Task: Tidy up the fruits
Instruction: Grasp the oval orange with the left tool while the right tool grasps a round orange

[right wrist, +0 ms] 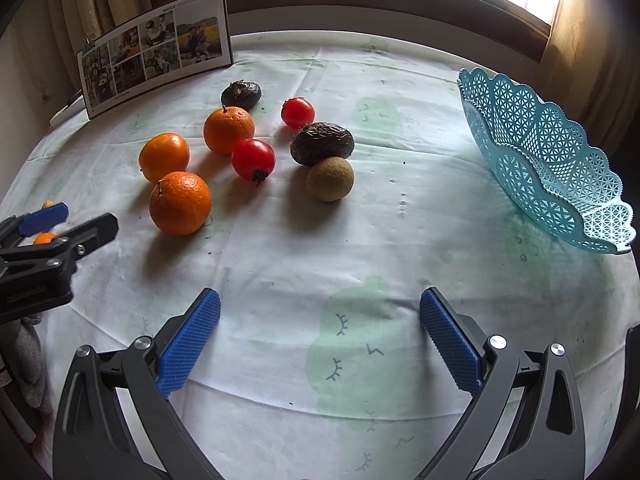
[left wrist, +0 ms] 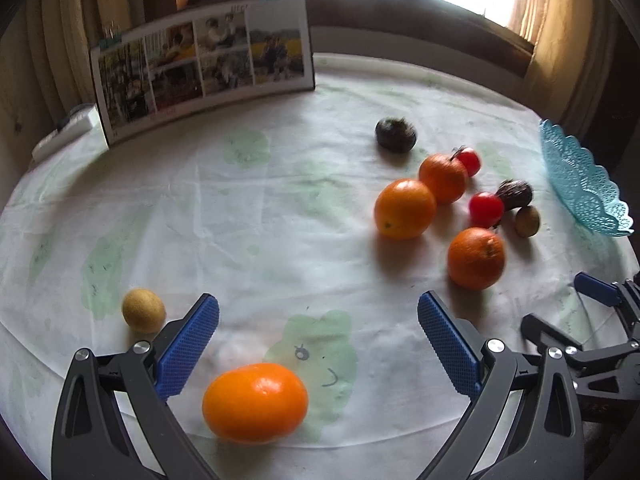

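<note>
My left gripper (left wrist: 318,308) is open, low over the table; an orange (left wrist: 255,402) lies between its jaws, near the left one, untouched. A small yellow fruit (left wrist: 143,310) sits to its left. My right gripper (right wrist: 320,304) is open and empty above bare cloth. Ahead of it lie three oranges (right wrist: 180,203), two red fruits (right wrist: 253,159), two dark wrinkled fruits (right wrist: 322,143) and a brown round fruit (right wrist: 330,179). The blue lace basket (right wrist: 552,160) stands empty at the right; it also shows in the left wrist view (left wrist: 580,180).
A photo board (left wrist: 200,68) stands upright at the table's far left. A window and curtains lie behind. The round table has a white cloth with green prints (right wrist: 360,360). The left gripper (right wrist: 48,236) shows at the left edge of the right wrist view.
</note>
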`<state>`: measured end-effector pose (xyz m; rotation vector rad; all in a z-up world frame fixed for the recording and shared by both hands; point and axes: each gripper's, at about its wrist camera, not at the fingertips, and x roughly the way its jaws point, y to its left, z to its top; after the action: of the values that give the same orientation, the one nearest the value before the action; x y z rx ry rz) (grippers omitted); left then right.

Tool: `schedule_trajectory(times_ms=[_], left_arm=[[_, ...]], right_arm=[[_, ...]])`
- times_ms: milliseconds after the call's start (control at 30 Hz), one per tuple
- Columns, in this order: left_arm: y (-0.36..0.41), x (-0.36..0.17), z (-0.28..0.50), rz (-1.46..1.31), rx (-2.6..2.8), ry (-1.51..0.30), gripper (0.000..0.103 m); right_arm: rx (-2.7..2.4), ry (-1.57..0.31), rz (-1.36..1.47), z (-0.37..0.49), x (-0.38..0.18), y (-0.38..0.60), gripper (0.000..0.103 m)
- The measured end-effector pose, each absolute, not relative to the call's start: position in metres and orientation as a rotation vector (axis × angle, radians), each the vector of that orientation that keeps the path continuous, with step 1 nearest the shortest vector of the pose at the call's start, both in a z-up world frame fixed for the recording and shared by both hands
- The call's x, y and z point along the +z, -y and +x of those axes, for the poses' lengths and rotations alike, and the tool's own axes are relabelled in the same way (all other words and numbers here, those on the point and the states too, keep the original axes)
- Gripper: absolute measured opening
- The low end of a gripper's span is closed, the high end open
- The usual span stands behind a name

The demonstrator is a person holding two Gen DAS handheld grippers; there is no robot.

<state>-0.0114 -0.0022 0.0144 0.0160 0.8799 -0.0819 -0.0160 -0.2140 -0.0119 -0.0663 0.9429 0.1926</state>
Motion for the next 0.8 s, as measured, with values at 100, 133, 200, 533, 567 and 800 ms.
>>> schedule_trajectory(times_ms=[100, 133, 200, 533, 567, 800], left_arm=[[0.007, 0.027, -0.019, 0.046, -0.092, -0.828, 0.098], [0.007, 0.031, -0.021, 0.052, -0.089, -0.815, 0.098], [0.006, 0.037, -0.025, 0.053, -0.086, -0.794, 0.098], [-0.017, 0.056, -0.04, 0.026, -0.027, -0.723, 0.098], [-0.02, 0.057, -0.042, 0.021, -0.02, -0.719, 0.098], [-0.05, 0.059, -0.058, -0.028, 0.014, -0.671, 0.098]], right_arm=[[0.194, -0.934, -0.054, -0.017, -0.011, 0.216, 0.101], [0.197, -0.93, -0.038, -0.018, -0.01, 0.217, 0.101], [0.209, -0.919, 0.014, -0.02, -0.006, 0.22, 0.101], [0.202, -0.808, 0.021, -0.03, 0.017, 0.208, 0.101], [0.201, -0.804, 0.027, -0.03, 0.018, 0.208, 0.101], [0.185, -0.657, 0.079, -0.045, 0.034, 0.22, 0.101]])
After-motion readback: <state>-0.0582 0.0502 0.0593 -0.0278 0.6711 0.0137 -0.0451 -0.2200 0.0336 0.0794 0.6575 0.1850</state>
